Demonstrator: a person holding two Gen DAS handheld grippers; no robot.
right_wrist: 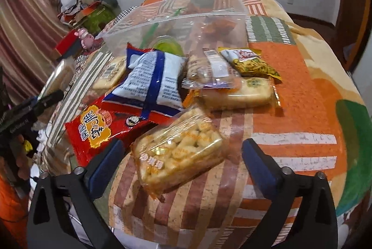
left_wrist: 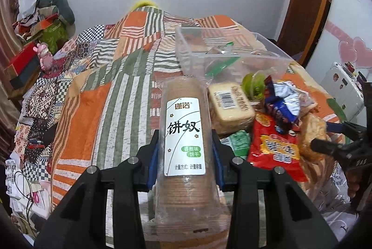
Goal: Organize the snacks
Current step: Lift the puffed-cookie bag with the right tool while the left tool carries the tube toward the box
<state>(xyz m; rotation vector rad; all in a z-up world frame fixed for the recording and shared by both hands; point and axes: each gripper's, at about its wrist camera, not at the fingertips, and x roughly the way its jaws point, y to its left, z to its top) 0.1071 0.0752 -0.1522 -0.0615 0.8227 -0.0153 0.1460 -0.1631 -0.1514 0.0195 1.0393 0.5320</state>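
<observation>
While the left tool (left_wrist: pixel 184 149) clamps a cracker tube (left_wrist: pixel 183 130) above the bed quilt (left_wrist: pixel 97 91), the right tool (right_wrist: pixel 180 163) gapes open over a puffed-snack pack (right_wrist: pixel 179 151). Red bag (right_wrist: pixel 102 130), blue-white bag (right_wrist: pixel 153 84) and bread pack (left_wrist: pixel 230 107) crowd the way to the clear bin (left_wrist: pixel 197 51).

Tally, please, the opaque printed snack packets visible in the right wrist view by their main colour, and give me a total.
Red packet: 1
Blue-and-white packet: 1
Yellow-and-green packet: 1
Total: 3
</observation>
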